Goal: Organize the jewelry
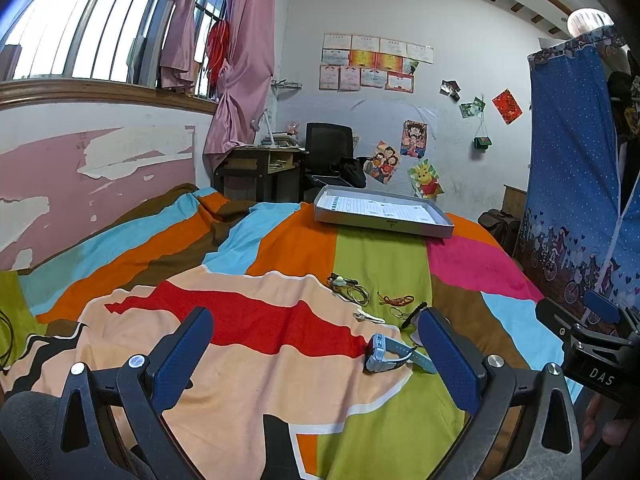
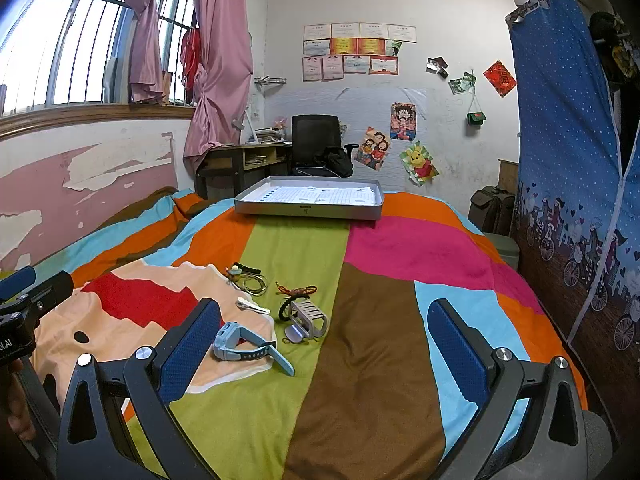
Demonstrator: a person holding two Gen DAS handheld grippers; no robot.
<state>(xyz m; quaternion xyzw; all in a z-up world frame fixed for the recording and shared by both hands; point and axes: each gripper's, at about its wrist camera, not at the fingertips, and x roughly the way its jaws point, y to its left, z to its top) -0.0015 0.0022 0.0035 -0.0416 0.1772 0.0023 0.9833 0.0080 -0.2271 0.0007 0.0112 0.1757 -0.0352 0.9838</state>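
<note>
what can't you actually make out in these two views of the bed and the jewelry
- Grey claw hair clip: in the left wrist view the left gripper's right finger hides almost all of it.
- Printed sheets in the shallow grey tray: text too small in both views.
- Tangle of thin cords with a pale bead: too small to tell pieces apart.
- Right gripper: open; the left wrist view's right edge cuts it off.

A black office chair [image 2: 310,140] is being kept beside a wooden bench [image 2: 240,160] at twelve o'clock. Pink curtains [image 2: 218,60] are being held knotted at eleven; certificates [image 2: 356,50] are being displayed above.
</note>
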